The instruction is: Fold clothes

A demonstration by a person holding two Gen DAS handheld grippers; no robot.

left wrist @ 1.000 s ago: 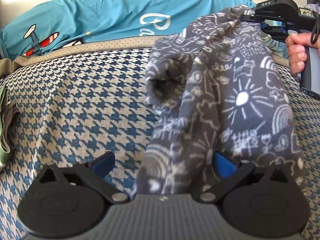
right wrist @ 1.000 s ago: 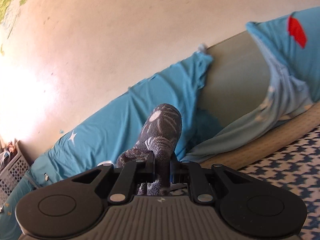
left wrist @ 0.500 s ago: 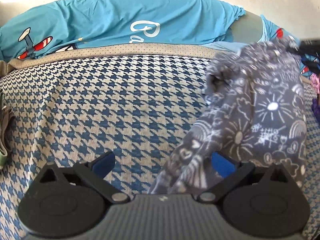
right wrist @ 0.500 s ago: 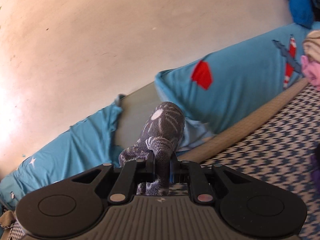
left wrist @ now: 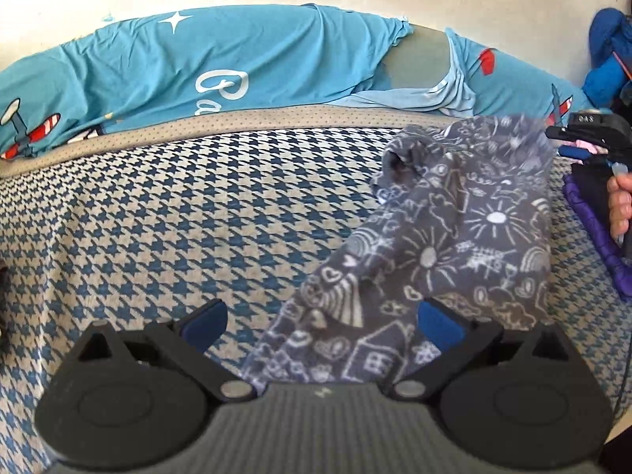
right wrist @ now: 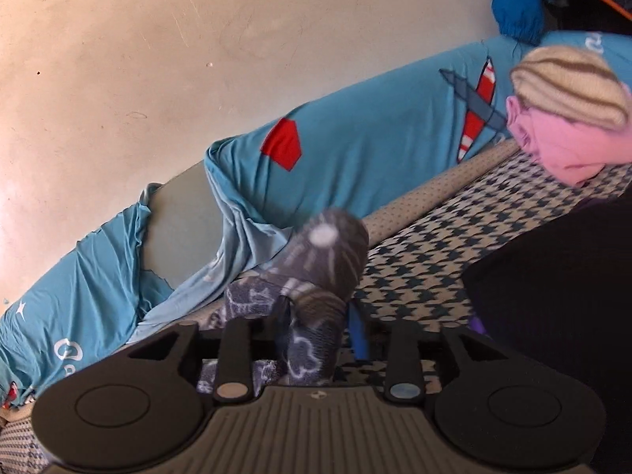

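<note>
While its jaws part, right claw around fuzzy grey doodle-print garment; left claw agape.

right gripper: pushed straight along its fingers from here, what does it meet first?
The grey doodle-print fleece garment: it bunches up between the fingers of the right gripper, whose jaws are opening. Past that, probably the houndstooth bed cover, then the teal pillow; depth is unclear.
</note>
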